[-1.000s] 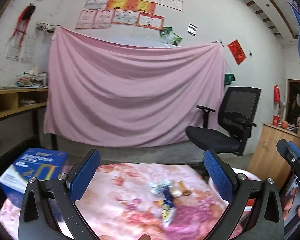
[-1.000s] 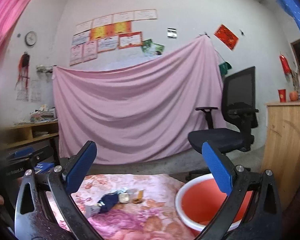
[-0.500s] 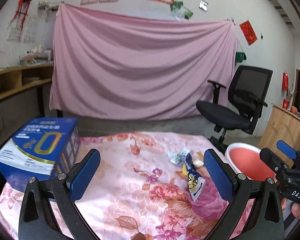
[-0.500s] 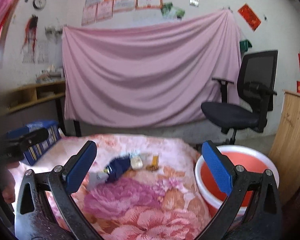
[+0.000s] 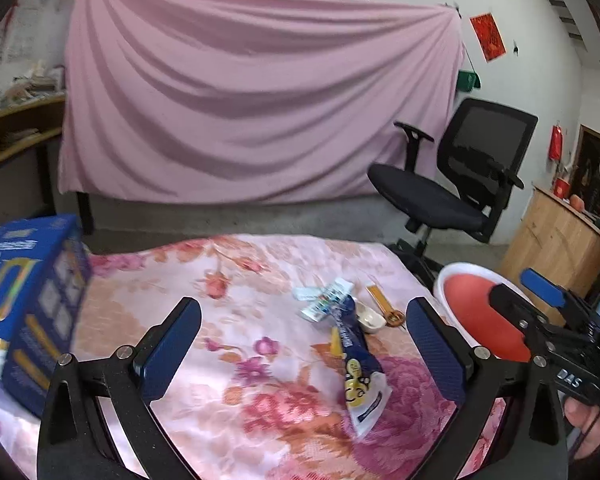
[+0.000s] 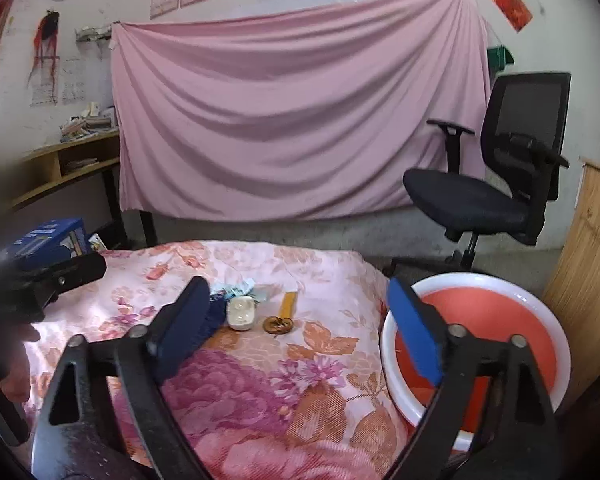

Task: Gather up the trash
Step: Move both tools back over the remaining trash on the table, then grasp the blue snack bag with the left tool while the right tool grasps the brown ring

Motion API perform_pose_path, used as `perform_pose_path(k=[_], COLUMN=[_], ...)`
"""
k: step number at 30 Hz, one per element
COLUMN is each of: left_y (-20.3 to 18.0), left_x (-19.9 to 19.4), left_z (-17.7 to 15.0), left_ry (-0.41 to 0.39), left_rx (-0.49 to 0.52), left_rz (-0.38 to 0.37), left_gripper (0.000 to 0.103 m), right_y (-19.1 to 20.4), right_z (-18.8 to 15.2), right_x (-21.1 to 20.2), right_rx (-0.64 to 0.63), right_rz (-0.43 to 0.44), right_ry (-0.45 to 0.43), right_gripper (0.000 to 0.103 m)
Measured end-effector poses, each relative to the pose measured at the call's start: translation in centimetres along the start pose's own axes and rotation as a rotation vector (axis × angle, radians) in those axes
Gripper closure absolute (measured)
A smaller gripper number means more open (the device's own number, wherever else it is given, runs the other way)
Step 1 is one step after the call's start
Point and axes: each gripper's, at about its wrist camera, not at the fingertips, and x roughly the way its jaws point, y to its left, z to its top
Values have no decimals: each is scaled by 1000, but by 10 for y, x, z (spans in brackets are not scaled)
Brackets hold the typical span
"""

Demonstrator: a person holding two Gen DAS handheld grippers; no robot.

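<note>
Trash lies on the floral tablecloth (image 5: 228, 304): a dark blue snack wrapper (image 5: 358, 364), a crumpled light wrapper (image 5: 326, 300), a small white cup (image 5: 370, 318) (image 6: 241, 313) and a yellow stick with a brown round end (image 5: 382, 304) (image 6: 285, 312). A red basin with a white rim (image 5: 480, 320) (image 6: 496, 320) stands at the table's right end. My left gripper (image 5: 300, 340) hovers open above the cloth, short of the trash. My right gripper (image 6: 296, 320) is open too, nearer the basin, with nothing between its fingers. The blue wrapper (image 6: 214, 316) is partly hidden behind the right gripper's left finger.
A blue box (image 5: 24, 300) (image 6: 48, 240) sits at the table's left end. Beyond the table stand a black office chair (image 5: 460, 184) (image 6: 500, 176) and a hanging pink sheet (image 5: 256, 96). A wooden cabinet (image 5: 556, 240) is on the right, wooden shelves (image 6: 60, 168) on the left.
Both grippers have tipped downward and moved in over the table, so the trash and basin appear larger and closer. Both stay open.
</note>
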Motion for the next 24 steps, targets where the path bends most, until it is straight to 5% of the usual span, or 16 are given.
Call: perform_pose_path(k=[13, 21, 24], left_y=[-7, -2, -3], left_x=[76, 69, 63], left_z=[-3, 0, 0], left_ry=[379, 381, 373], left_rx=[-102, -161, -161], left_rz=[-147, -174, -168], left_gripper=[79, 92, 94], right_y=[-15, 1, 7], right_z=[-9, -19, -19], right_x=[96, 136, 141], right_rx=[9, -72, -105], right_rz=[133, 187, 191], right_ry=[373, 538, 551], right_gripper=[22, 26, 40])
